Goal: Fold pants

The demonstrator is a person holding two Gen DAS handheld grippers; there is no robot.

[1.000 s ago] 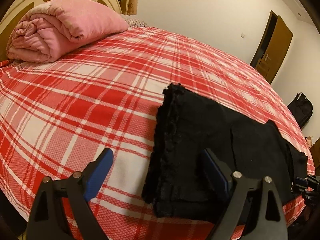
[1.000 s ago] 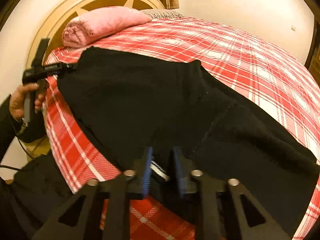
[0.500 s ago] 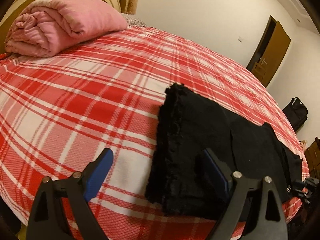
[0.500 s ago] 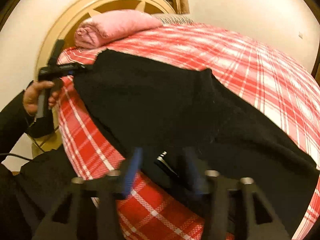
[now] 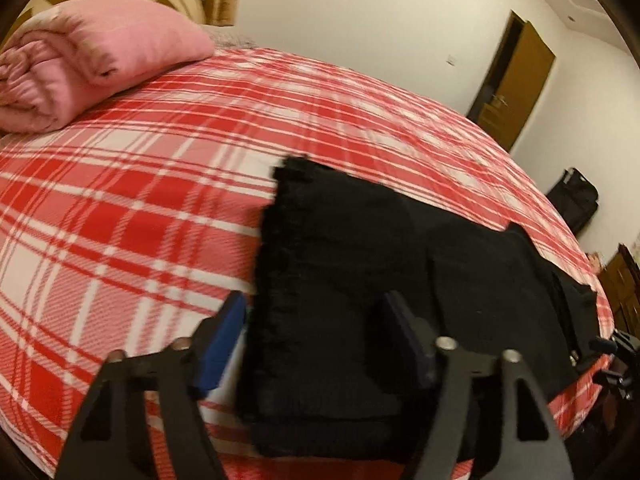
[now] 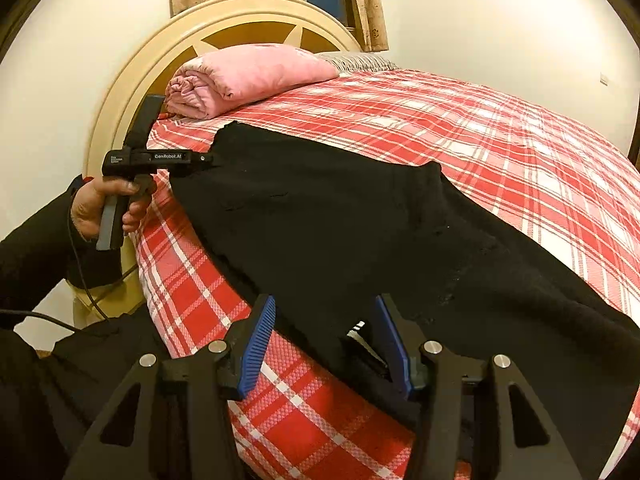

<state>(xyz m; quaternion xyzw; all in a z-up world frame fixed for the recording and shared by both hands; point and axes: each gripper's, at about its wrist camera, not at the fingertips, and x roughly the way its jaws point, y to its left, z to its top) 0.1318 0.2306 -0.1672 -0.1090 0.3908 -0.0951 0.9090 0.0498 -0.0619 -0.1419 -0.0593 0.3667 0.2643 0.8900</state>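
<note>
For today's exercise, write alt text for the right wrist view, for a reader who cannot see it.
Black pants lie along the near edge of a bed with a red and white plaid sheet; the open right gripper straddles their near edge, while the left gripper, held in a hand, meets their far corner. A rolled pink blanket rests by the cream headboard.

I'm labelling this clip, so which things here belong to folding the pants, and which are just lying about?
Part of the job:
- black pants, spread on the bed
- left gripper, open around the pants' end
- right gripper, open at the pants' edge
- bed, the work surface

Just lying about:
- pink blanket, rolled by the headboard
- black bag on the floor
- door
</note>
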